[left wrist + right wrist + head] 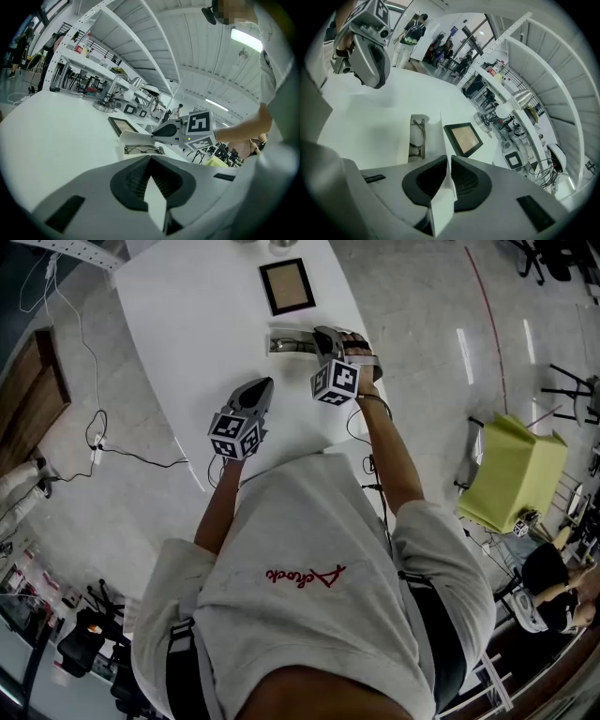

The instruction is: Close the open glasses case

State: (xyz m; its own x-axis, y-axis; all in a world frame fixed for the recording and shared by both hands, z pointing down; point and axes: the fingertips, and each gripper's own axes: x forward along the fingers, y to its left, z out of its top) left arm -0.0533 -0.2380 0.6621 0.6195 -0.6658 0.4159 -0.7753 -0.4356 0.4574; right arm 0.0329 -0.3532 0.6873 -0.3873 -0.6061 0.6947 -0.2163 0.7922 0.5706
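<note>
The white glasses case (289, 341) lies open on the white table (187, 334), with a pair of glasses (417, 136) in its tray. Its thin white lid (446, 140) stands upright, and my right gripper (449, 158) is shut on the lid's edge. In the left gripper view the same case (136, 140) shows ahead with the right gripper (155, 133) at its far side. My left gripper (150, 158) hovers short of the case, near the table's front edge, jaws together and empty. The head view shows the left gripper (267, 382) and the right gripper (324, 332).
A dark-framed picture (287, 286) lies flat on the table just beyond the case. A lamp base (487, 119) and small devices stand farther back. Cables (103, 442) run over the floor to the left, and a yellow-green box (516, 474) sits to the right.
</note>
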